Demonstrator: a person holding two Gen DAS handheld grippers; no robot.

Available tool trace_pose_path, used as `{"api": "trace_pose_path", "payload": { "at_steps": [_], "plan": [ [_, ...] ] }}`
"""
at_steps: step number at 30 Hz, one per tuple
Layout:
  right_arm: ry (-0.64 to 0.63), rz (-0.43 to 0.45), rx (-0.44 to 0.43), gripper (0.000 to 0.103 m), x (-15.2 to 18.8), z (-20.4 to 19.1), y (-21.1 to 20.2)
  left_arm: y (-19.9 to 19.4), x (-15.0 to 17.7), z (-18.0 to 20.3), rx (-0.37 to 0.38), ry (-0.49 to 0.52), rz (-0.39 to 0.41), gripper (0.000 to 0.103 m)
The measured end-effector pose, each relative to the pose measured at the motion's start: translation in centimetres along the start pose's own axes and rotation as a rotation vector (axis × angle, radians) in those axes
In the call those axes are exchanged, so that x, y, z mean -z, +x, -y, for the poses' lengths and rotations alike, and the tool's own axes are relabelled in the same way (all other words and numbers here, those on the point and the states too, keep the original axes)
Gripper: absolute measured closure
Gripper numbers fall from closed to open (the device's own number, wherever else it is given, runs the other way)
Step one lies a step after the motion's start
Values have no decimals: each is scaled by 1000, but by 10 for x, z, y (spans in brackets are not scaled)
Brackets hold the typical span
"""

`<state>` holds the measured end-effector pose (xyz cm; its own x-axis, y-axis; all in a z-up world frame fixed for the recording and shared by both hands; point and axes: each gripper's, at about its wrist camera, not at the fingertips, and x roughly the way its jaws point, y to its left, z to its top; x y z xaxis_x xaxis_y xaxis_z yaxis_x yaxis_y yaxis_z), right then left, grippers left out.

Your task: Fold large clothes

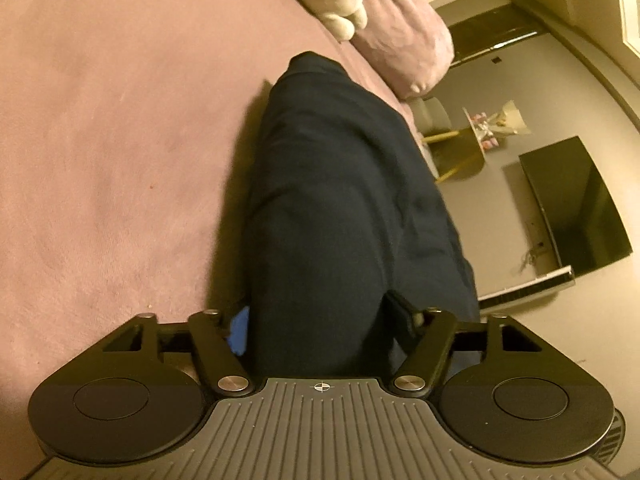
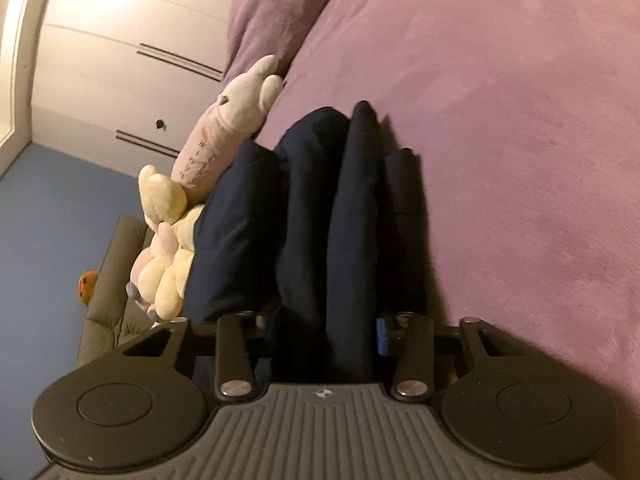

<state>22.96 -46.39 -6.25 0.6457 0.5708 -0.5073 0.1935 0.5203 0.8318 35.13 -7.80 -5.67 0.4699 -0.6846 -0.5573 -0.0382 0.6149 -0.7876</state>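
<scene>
The dark navy garment (image 1: 340, 208) is bunched lengthwise on the purple bed (image 1: 112, 140), one end clamped in the left tool (image 1: 320, 328), the other, gathered in thick folds, pinched by the right tool (image 2: 320, 328). Both ends are probably gripped so it can be lifted and doubled over. Plush toys (image 2: 224, 136) and a pillow (image 2: 276, 8) are seen beside it, a white wardrobe (image 2: 120, 60) behind.

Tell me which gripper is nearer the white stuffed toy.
Right. The right gripper has the white stuffed toy alongside the dark garment it grips; from the left gripper the toy lies beyond the garment's far end.
</scene>
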Motion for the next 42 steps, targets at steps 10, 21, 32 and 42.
{"api": "trace_pose_path", "payload": {
  "at_steps": [10, 21, 32, 42],
  "plan": [
    [-89, -28, 1, 72, 2, -43, 16, -49, -14, 4, -14, 57, 60, 40],
    [-178, -147, -23, 64, 51, -114, 127, -127, -34, -61, -216, -35, 186, 30],
    [-641, 196, 218, 58, 133, -209, 45, -167, 39, -1, -321, 170, 351, 12],
    [-889, 120, 448, 72, 194, -200, 110, -118, 74, 13, -527, 352, 246, 1]
  ]
}}
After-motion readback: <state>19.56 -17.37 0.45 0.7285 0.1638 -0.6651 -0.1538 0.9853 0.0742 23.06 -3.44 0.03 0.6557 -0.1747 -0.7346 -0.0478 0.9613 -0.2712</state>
